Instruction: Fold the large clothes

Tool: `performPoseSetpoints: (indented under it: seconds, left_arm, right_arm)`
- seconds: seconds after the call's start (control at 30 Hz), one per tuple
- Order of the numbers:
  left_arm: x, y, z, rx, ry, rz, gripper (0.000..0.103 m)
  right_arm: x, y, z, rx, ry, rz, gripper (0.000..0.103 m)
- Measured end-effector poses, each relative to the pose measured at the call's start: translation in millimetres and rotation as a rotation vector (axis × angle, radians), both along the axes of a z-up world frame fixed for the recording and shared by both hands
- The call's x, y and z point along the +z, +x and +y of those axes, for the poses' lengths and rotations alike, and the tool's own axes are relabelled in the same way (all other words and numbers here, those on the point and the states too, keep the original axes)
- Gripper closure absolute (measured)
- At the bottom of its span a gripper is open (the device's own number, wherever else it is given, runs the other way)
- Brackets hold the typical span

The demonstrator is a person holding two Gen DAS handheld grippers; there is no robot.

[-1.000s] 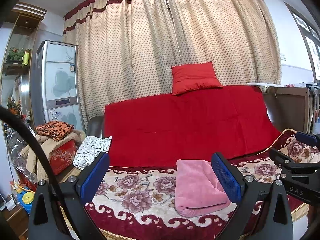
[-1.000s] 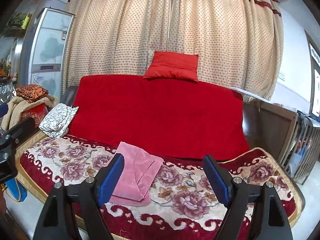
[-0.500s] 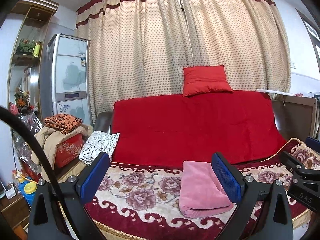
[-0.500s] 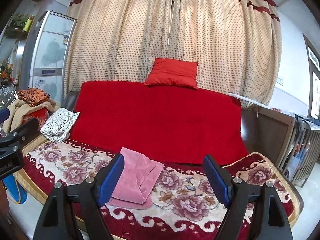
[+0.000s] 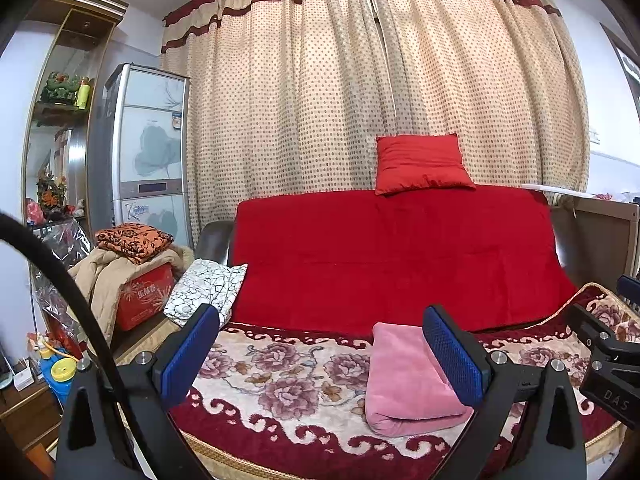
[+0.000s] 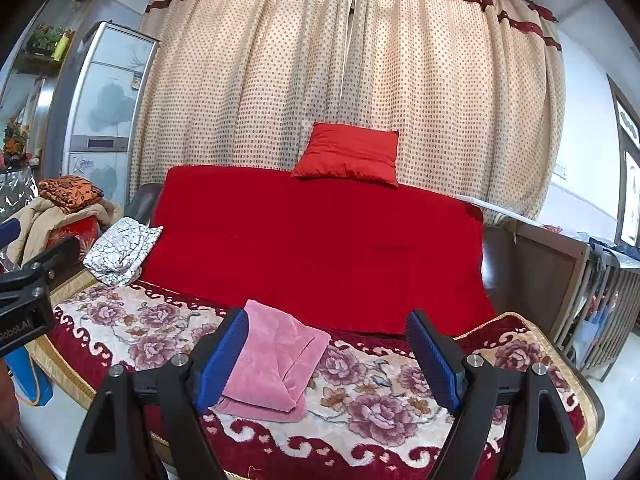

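Here the pink garment lies folded into a compact, soft-looking bundle on the flowered blanket that covers the sofa seat, in front of the red throw draped over the backrest. Its plush fabric shows rounded folded edges toward the camera, with nothing resting on it.

The left tongs stand wide apart with blue pads and nothing between them; the garment lies beyond, behind their right-hand pad. The right tongs are likewise spread and empty, with the garment behind their left-hand pad.

From the left wrist the bundle looks like a smooth rolled block. The right wrist shows its top instead, where an angled flap crosses the upper layer. The left wrist alone shows the shelf with ornaments clearly, and the blue-and-yellow container on the floor; the right wrist alone shows the wooden railing at the sofa's right end. Both show the red cushion on the backrest and the white patterned cloth at the left end.
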State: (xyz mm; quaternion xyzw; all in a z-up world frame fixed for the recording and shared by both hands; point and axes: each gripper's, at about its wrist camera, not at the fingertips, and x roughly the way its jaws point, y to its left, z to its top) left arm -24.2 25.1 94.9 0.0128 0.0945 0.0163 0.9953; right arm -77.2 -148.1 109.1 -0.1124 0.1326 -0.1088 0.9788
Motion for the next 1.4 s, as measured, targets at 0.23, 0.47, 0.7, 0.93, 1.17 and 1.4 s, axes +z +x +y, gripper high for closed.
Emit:
performPoseSetpoints:
  seconds: [0.23, 0.47, 0.7, 0.93, 1.17, 1.4]
  left_arm:
    - [2, -3, 0, 0.003, 0.003, -0.009, 0.002]
    - [7, -8, 0, 0.005, 0.003, -0.024, 0.002]
    - [14, -12, 0, 0.005, 0.001, -0.043, 0.002]
    - [19, -17, 0, 0.003, -0.001, -0.062, 0.002]
    - [23, -19, 0, 0.004, -0.002, -0.068, 0.002]
    - [26, -22, 1, 0.009, -0.006, -0.073, 0.002]
  right_arm:
    - [5, -3, 1, -0.005, -0.002, -0.014, 0.019]
    - [8, -6, 2, -0.011, -0.002, -0.024, 0.019]
    - [15, -13, 2, -0.018, -0.004, -0.050, 0.019]
    - [22, -20, 1, -0.019, -0.003, -0.071, 0.019]
    - [27, -24, 1, -0.020, 0.003, -0.083, 0.019]
    - [28, -25, 1, -0.019, 0.004, -0.077, 0.019]
